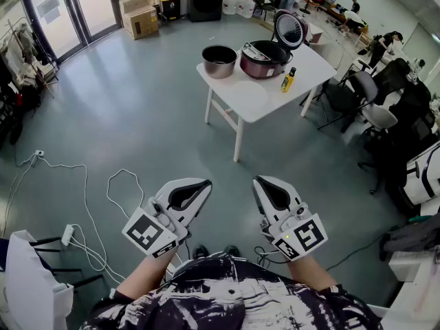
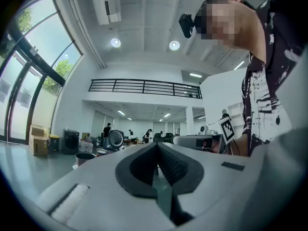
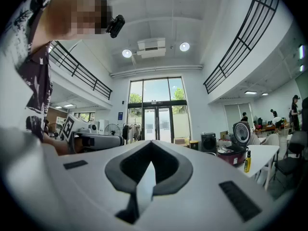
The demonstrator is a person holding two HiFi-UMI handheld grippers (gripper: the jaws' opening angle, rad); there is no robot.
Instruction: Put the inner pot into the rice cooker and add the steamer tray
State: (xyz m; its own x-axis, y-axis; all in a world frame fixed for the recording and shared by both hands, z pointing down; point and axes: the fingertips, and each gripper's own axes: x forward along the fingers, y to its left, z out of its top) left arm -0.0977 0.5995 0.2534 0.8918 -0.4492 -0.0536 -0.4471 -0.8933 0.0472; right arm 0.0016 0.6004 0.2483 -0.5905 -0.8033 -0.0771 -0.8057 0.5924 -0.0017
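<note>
The metal inner pot stands on the white table, left of the dark red rice cooker, whose lid is up. A pale round steamer tray lies flat in front of them. Both grippers are held level over the floor, well short of the table. My left gripper is shut with nothing in it, and so is my right gripper. In the left gripper view the jaws meet, with the pot far off. The right gripper points toward glass doors, with the cooker at right.
A yellow bottle stands by the cooker. Office chairs crowd the table's right side. Cables and a power strip lie on the floor at left. A white cart is at lower left. Cardboard boxes sit far back.
</note>
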